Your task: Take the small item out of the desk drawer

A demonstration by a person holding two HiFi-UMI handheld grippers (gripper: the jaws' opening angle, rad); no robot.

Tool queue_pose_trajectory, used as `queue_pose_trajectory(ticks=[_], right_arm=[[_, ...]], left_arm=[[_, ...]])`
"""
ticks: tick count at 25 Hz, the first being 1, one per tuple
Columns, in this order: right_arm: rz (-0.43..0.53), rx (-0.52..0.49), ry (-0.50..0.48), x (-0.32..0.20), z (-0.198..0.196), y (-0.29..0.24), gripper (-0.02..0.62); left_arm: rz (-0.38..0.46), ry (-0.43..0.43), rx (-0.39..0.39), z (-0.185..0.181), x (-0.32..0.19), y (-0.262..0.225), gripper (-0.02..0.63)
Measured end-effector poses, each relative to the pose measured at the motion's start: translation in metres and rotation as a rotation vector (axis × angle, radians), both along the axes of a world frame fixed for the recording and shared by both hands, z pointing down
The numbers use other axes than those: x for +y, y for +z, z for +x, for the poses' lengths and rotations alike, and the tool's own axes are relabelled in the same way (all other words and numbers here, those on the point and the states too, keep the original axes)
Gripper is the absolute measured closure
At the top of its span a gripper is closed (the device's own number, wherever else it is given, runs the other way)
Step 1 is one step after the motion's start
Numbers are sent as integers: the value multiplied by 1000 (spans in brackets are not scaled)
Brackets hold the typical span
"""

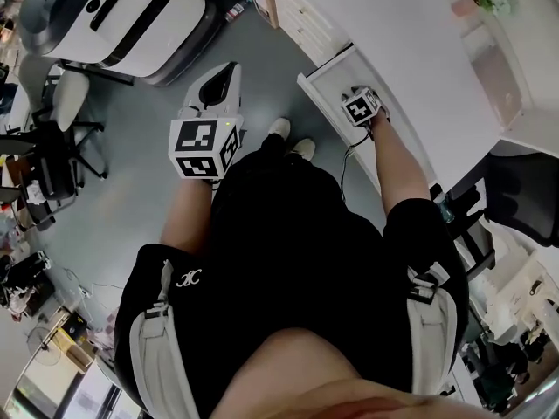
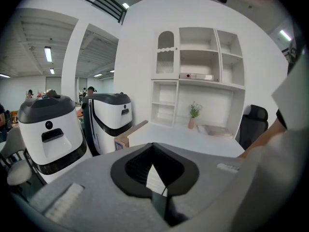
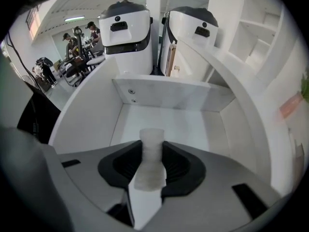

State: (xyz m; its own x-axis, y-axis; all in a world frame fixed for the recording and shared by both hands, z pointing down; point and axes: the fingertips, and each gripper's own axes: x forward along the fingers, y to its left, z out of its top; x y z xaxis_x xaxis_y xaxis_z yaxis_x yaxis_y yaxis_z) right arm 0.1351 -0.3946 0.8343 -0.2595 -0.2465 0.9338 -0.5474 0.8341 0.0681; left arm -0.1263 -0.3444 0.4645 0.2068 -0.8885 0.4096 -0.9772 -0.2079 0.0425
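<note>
The white desk drawer (image 1: 325,78) stands pulled open at my right. My right gripper (image 1: 361,103) reaches steeply down into it, and its marker cube hides the jaws in the head view. In the right gripper view a small pale, waisted item (image 3: 152,144) stands between the black pads (image 3: 179,164) of the right gripper (image 3: 153,166), which lie against its sides. The drawer's white walls (image 3: 164,94) and floor show nothing else. My left gripper (image 1: 225,72) hangs over the grey floor away from the drawer. In its own view the left gripper (image 2: 155,172) is shut and empty.
The white desk top (image 1: 410,51) runs along the right, with a black office chair (image 1: 524,199) by it. Two large white machines (image 3: 126,33) stand beyond the drawer front. A stool (image 1: 65,103) is at the left. Shelves (image 2: 198,66) rise behind the desk.
</note>
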Motion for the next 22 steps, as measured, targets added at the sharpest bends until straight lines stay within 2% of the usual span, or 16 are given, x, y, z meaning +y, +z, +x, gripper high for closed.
queue_pose_trajectory(ticks=[6,11,15,22], right_arm=[[55,-174,138,-2,-4,-49,471],[256,-356,188,-12,-18,-137,477],[424,-464,249,-17,-22,-217,479],[688,-654,361,-5,-8,-345,479]], left_arm=[[46,90,32,27,-21,-15,594],[89,183,78,57,-37,-27,594],[101,265,106,82,-46,-29,594],[131,406,137,127,-59,-41,594]])
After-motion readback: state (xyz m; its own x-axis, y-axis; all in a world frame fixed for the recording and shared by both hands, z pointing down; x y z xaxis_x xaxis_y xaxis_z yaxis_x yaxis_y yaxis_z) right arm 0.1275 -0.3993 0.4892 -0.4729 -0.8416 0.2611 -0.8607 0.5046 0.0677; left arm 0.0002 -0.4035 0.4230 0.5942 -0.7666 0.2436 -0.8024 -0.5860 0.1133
